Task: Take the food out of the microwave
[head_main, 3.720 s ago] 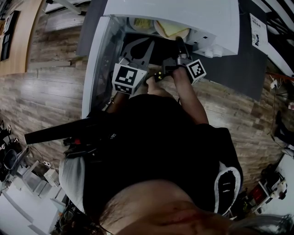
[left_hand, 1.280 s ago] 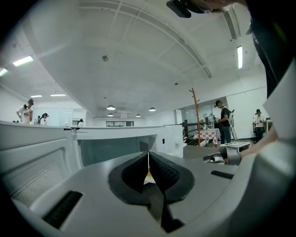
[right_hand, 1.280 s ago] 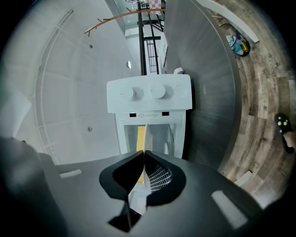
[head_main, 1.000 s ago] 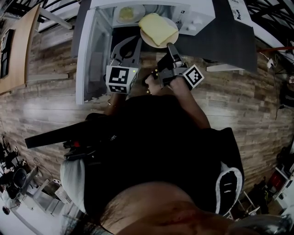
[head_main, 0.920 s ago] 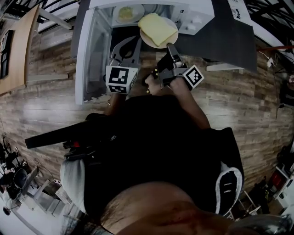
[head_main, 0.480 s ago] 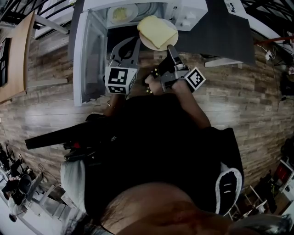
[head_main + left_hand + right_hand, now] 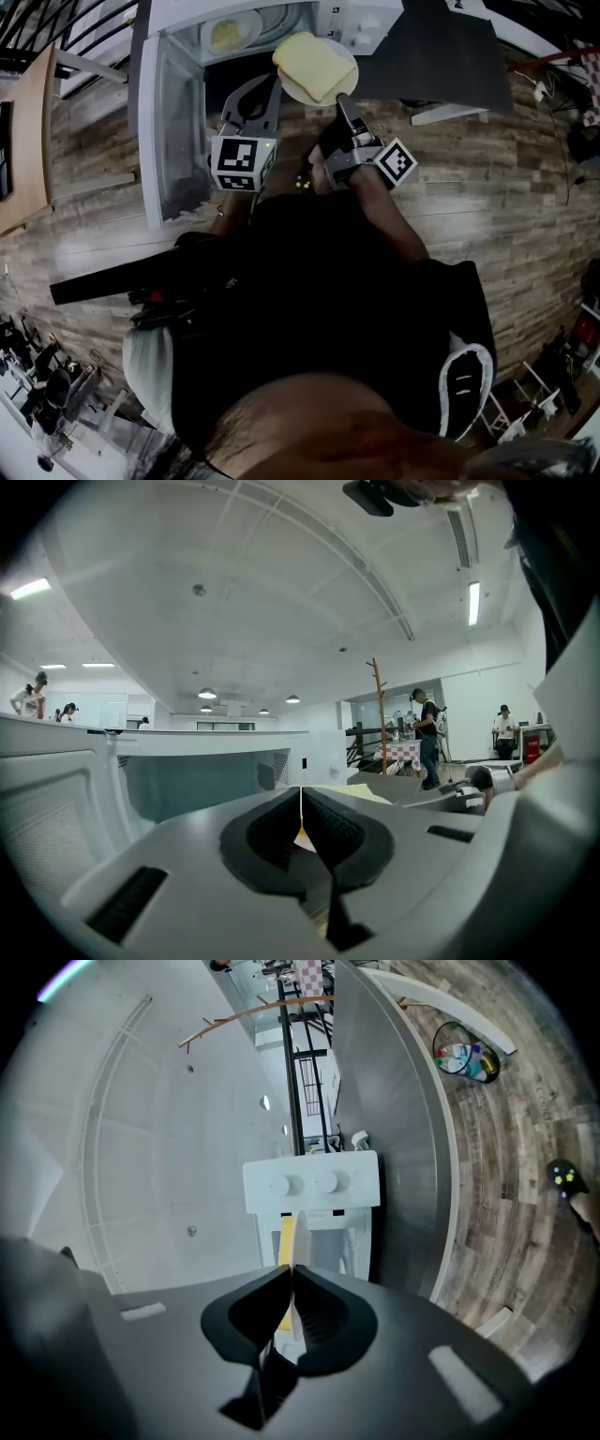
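A white plate (image 7: 349,73) bearing a pale yellow slab of food (image 7: 314,64) hangs in front of the open white microwave (image 7: 361,17), outside its cavity. My left gripper (image 7: 274,82) is shut on the plate's left rim, and my right gripper (image 7: 338,97) is shut on its near rim. In the left gripper view the rim shows as a thin white line between the closed jaws of the left gripper (image 7: 301,803), with the food (image 7: 370,799) behind. In the right gripper view the plate (image 7: 300,1237) stands edge-on in the right gripper (image 7: 292,1279), the food (image 7: 285,1239) on its left face.
The microwave door (image 7: 161,131) stands swung open at the left. A second plate with yellow food (image 7: 225,35) lies inside the cavity. The microwave rests on a dark grey counter (image 7: 441,56) above wooden flooring (image 7: 487,178). People stand far off in the room.
Both grippers have drawn back from the microwave with the plate between them. The plate, inside the opening at first, now hangs outside it, and the microwave sits farther off.
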Motion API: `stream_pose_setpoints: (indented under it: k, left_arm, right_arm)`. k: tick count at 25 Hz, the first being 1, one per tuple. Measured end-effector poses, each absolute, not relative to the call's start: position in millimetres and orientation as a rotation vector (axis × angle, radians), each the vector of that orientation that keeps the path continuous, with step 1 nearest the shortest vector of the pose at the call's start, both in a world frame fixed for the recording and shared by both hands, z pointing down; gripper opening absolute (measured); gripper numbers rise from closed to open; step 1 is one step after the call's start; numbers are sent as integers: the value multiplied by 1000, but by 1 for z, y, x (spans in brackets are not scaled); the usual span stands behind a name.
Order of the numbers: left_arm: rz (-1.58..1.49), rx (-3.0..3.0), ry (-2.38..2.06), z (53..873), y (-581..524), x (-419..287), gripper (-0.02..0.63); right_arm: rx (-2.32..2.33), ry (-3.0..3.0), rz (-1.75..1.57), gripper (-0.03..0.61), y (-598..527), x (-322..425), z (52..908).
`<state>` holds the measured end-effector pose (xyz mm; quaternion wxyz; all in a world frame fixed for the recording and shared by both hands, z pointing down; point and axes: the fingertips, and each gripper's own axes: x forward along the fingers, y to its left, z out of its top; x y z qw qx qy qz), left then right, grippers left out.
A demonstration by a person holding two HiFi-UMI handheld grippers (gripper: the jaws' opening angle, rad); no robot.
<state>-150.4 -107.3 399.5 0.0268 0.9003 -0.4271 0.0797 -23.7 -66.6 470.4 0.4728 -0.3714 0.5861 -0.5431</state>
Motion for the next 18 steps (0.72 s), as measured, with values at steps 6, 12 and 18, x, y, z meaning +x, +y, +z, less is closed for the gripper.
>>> stream_pose_setpoints:
  k: [6, 12, 18]
  left_arm:
    - [251, 2812, -1261, 403, -112, -137, 8]
    - [252, 2844, -1176, 407, -114, -114, 8]
    - [265, 2877, -1094, 409, -112, -84, 8]
  right_arm:
    - [-944, 1395, -1294, 12, -60, -7, 476]
    - [-983, 1368, -1248, 12, -49, 16, 476]
    - [-1024, 1341, -1224, 12, -35, 41, 479]
